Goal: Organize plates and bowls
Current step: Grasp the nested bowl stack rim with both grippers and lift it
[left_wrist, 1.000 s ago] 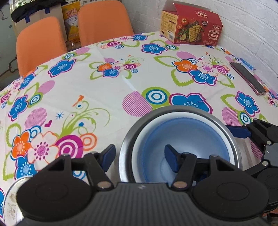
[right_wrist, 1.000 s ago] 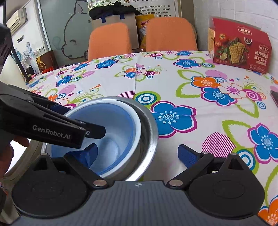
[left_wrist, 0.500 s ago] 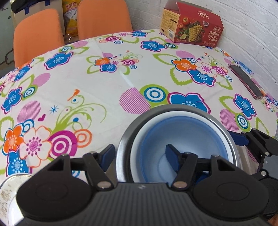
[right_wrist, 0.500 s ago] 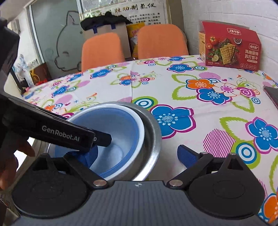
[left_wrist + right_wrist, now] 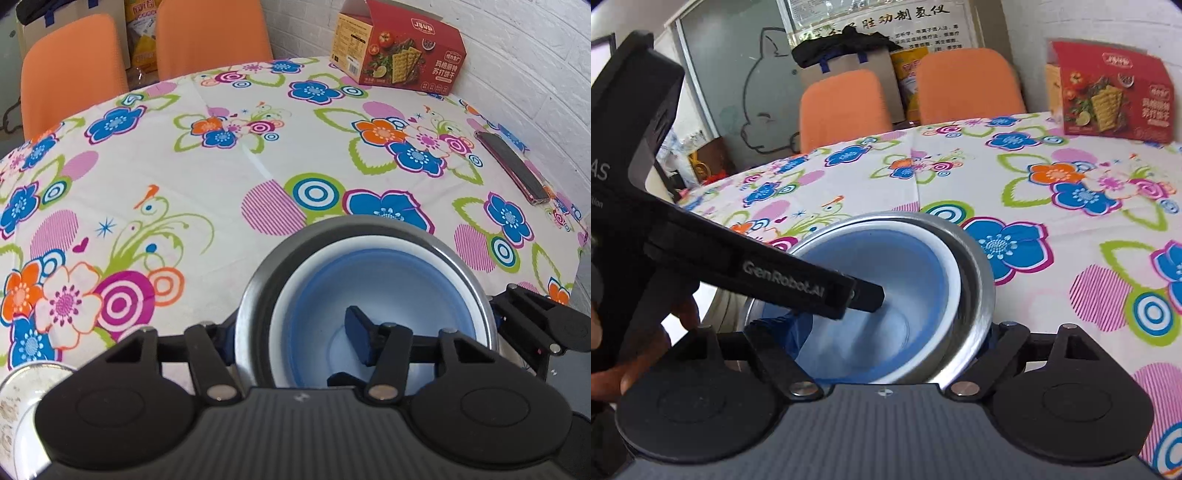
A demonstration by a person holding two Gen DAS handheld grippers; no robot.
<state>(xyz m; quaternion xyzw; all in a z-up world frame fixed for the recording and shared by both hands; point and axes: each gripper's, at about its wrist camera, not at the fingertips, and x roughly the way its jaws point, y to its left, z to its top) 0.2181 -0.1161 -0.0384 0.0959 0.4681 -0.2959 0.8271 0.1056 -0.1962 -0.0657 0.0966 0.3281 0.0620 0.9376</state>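
A blue bowl [image 5: 406, 284] with a white rim sits nested in a steel bowl [image 5: 369, 225] on the flowered tablecloth [image 5: 184, 177]. My left gripper [image 5: 291, 332] is open and straddles the bowls' left wall, with one finger inside the blue bowl and the other hidden behind the steel rim. In the right wrist view my right gripper [image 5: 890, 332] is open astride the right wall of the steel bowl [image 5: 979, 280]. One finger is in the blue bowl [image 5: 886, 258] and the other is tucked under the rim. The left gripper [image 5: 864, 295] reaches in from the left.
A white patterned plate [image 5: 18, 398] lies at the near left edge. A red cracker box [image 5: 402, 51] stands at the far side by the brick wall, and a phone [image 5: 513, 166] lies to the right. Two orange chairs [image 5: 74, 70] stand behind the table. A hand [image 5: 683, 306] holds the left gripper.
Both cameras have shifted, and the bowls now sit closer against each gripper's outer finger, which the steel rim now hides. The spacing of the fingers looks unchanged.
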